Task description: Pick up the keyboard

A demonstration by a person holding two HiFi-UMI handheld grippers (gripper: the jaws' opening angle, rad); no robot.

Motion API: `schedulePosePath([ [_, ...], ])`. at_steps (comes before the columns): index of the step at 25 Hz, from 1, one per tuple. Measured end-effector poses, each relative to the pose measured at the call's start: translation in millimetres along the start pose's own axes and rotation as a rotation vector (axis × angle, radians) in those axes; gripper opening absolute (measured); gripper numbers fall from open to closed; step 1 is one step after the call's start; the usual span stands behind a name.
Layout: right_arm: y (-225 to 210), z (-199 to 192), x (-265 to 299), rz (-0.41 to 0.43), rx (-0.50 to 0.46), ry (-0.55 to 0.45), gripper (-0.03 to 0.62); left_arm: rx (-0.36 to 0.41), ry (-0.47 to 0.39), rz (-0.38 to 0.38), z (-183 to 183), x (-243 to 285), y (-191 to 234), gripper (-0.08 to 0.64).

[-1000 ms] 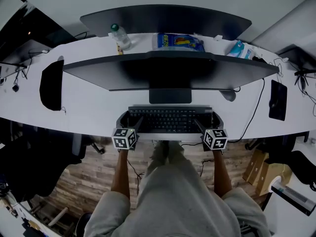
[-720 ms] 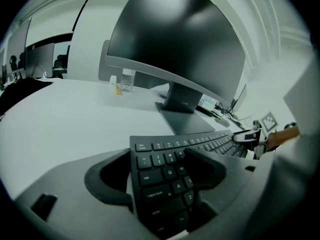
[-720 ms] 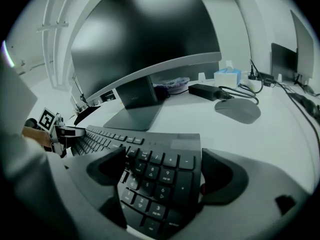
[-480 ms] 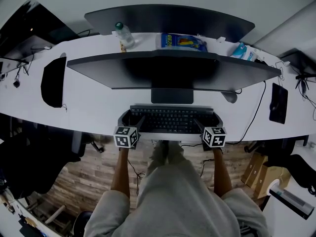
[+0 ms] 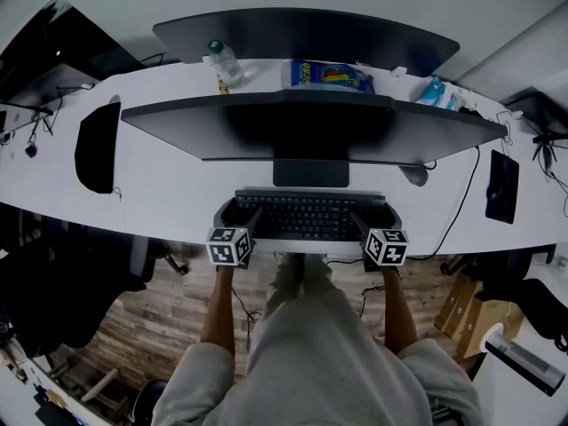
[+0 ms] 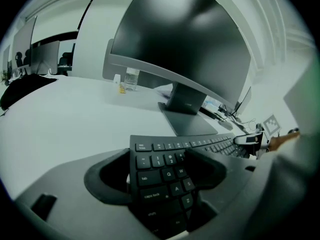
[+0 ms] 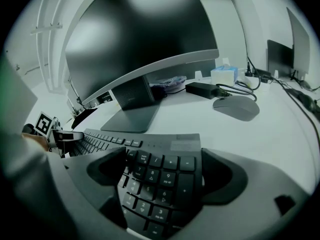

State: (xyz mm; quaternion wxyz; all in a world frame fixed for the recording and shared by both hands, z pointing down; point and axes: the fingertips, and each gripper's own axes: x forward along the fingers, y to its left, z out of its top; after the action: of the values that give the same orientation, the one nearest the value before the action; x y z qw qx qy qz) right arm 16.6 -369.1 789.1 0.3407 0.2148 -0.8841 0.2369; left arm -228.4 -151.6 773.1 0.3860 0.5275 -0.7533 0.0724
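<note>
— Where's the keyboard (image 5: 306,216) from where you stand?

— Flat on the white table (image 5: 177,193), at its 6 o'clock edge, right in front of the monitor (image 5: 306,127) stand. The person is at that edge with a gripper at each end of it.

— Have they got hold of it?

— Not that I can see. The left gripper (image 5: 236,216) has its jaws spread wide across the keyboard's 9 o'clock end: the outer jaw sits just off the end by the tab and caps lock keys, and the inner one lies over the letter keys. The right gripper (image 5: 373,217) mirrors it at the 3 o'clock end, jaws just as wide, with the number pad between them. I can't tell whether the keyboard has left the table.

— What else is up there?

— A grey mouse (image 5: 410,172) at about 2 o'clock from the keyboard, apart from it. Behind the monitor there's a water bottle (image 5: 222,60) at 11 o'clock, a blue packet (image 5: 327,75) at 12 and a tissue box (image 5: 435,89) at 1. A black pad (image 5: 96,149) lies far out at 9 o'clock.
</note>
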Motion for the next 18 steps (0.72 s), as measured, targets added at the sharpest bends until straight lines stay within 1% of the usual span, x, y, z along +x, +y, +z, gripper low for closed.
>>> schedulePosePath([
  [13,0.2,2.7,-4.9,-0.019,-0.019,-0.02,0.453,0.008,-0.004,0.008,-0.7,-3.1,-3.9,0.322],
  [18,-0.1,13.1,-13.6,-0.026,-0.03,-0.044,0.454,0.013,-0.025,-0.001,8.8,-7.3,-9.9,0.324],
])
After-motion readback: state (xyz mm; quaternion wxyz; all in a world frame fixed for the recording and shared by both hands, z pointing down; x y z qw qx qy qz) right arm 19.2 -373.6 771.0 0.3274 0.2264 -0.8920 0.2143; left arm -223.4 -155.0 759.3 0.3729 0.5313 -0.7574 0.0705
